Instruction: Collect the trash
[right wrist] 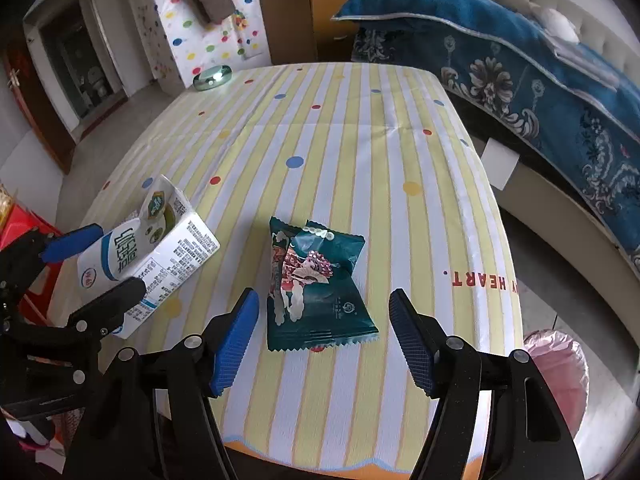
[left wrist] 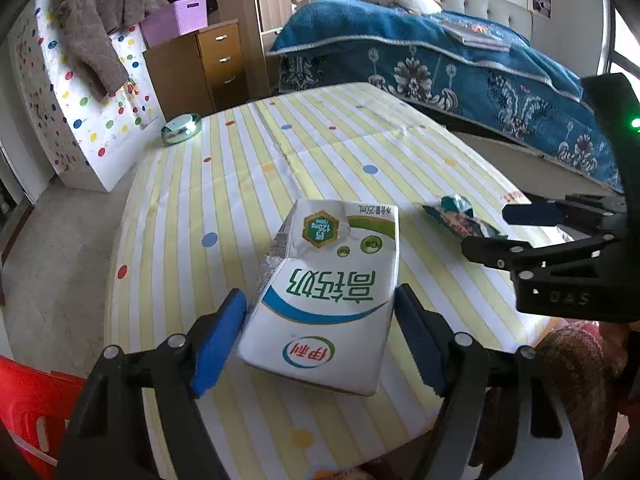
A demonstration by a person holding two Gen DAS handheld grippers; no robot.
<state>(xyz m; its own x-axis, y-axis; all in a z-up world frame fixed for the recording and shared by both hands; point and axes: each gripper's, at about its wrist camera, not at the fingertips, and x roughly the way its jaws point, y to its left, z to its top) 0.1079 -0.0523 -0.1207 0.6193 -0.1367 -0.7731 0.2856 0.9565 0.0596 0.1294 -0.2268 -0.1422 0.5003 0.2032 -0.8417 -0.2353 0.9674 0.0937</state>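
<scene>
A white milk carton (left wrist: 324, 300) with green and blue print lies on the striped tablecloth (left wrist: 320, 152). My left gripper (left wrist: 318, 340) straddles its near end, blue pads (left wrist: 218, 340) close beside both sides with a thin gap on the left; open. The carton (right wrist: 160, 248) also shows in the right wrist view, between the left gripper's (right wrist: 96, 268) fingers. A dark green snack wrapper (right wrist: 316, 292) lies flat near the table's front edge. My right gripper (right wrist: 324, 340) is open around its near end without touching it. The wrapper (left wrist: 460, 220) and right gripper (left wrist: 508, 232) appear at the right of the left wrist view.
A round green tin (right wrist: 212, 77) sits at the table's far left corner. A bed with a blue blanket (right wrist: 520, 80) runs along the right. A red plastic stool (left wrist: 28, 408) stands at the left, a pink bag (right wrist: 560, 376) by the front right corner.
</scene>
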